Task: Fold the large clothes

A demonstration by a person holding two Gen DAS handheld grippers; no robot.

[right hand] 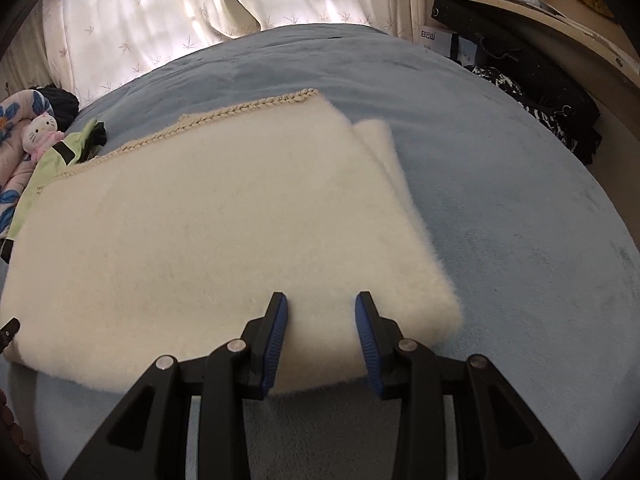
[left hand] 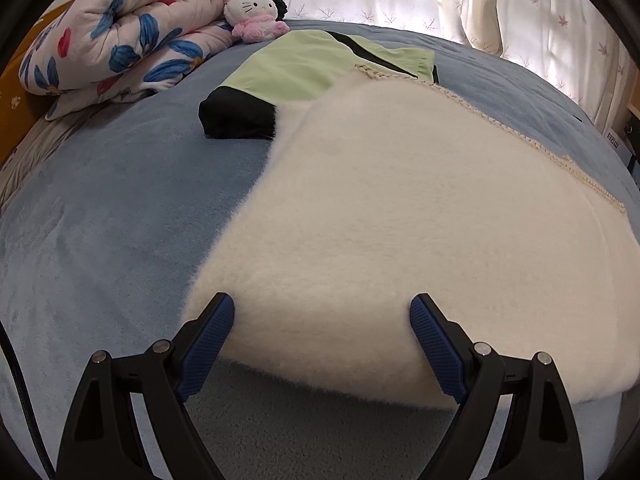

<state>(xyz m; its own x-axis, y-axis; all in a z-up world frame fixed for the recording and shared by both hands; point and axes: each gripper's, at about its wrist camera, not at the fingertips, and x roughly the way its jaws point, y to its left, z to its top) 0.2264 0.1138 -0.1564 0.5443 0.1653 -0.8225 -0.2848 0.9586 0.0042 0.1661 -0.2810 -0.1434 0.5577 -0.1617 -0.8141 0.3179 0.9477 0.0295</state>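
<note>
Two garments are seen on one bed: one cream fleece and one green jacket. One floral quilt, one plush toy and two grippers, left and right, are counted.

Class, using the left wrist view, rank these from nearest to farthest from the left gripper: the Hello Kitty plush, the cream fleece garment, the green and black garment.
1. Cream fleece garment: directly ahead of the left gripper, its near edge between the open fingers.
2. Green and black garment: beyond the fleece, partly under its far edge.
3. Hello Kitty plush: farthest, upper left beside the floral quilt.
</note>
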